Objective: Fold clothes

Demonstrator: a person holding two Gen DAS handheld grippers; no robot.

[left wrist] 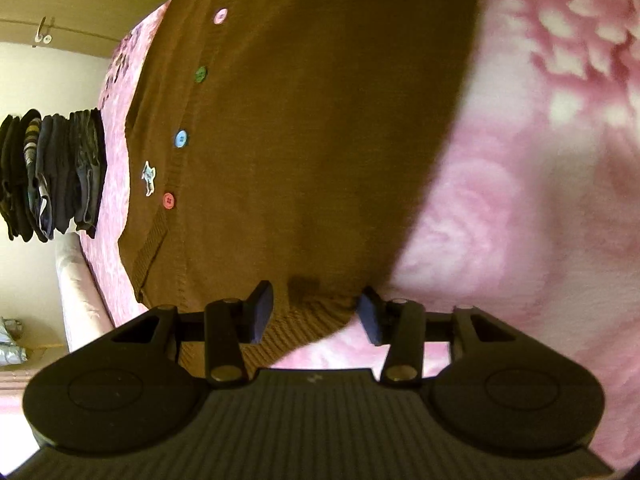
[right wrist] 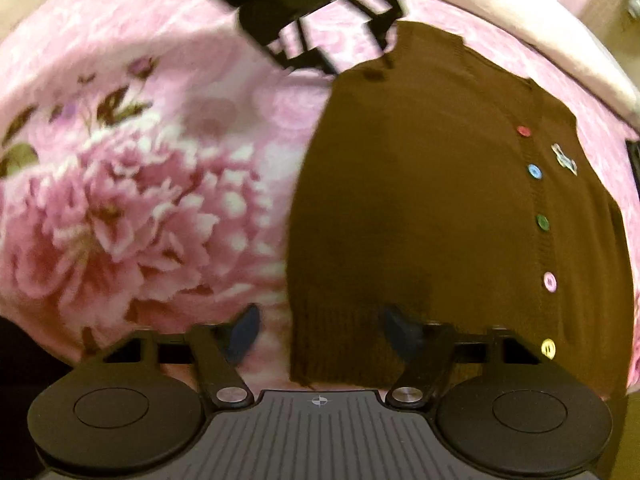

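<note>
Left wrist view, far left: a stack of folded dark clothes point(left wrist: 52, 172) stood at the edge of the pink floral blanket point(left wrist: 540, 160). Right of it the brown cardigan point(left wrist: 304, 120) lay flat on the blanket, its row of coloured buttons point(left wrist: 181, 138) running away from the camera, a small animal patch point(left wrist: 149, 178) beside the row. Left gripper point(left wrist: 316, 312) had its jaws wide apart, nothing between them; the cardigan's ribbed corner lay just under and between the two pads, the left pad over knit, the right pad over blanket at the cloth's edge.

Right wrist view: blanket filled the left half, cardigan point(right wrist: 440, 208) the right half, buttons point(right wrist: 542, 222) near its right edge. Right gripper point(right wrist: 320, 330) also spread wide and empty; the ribbed hem's left corner sat between the fingers. Frame blurred, so contact with the hem possibly, not certain. The left gripper point(right wrist: 320, 56) showed as a dark smear at the top by the far corner, partly cut off
</note>
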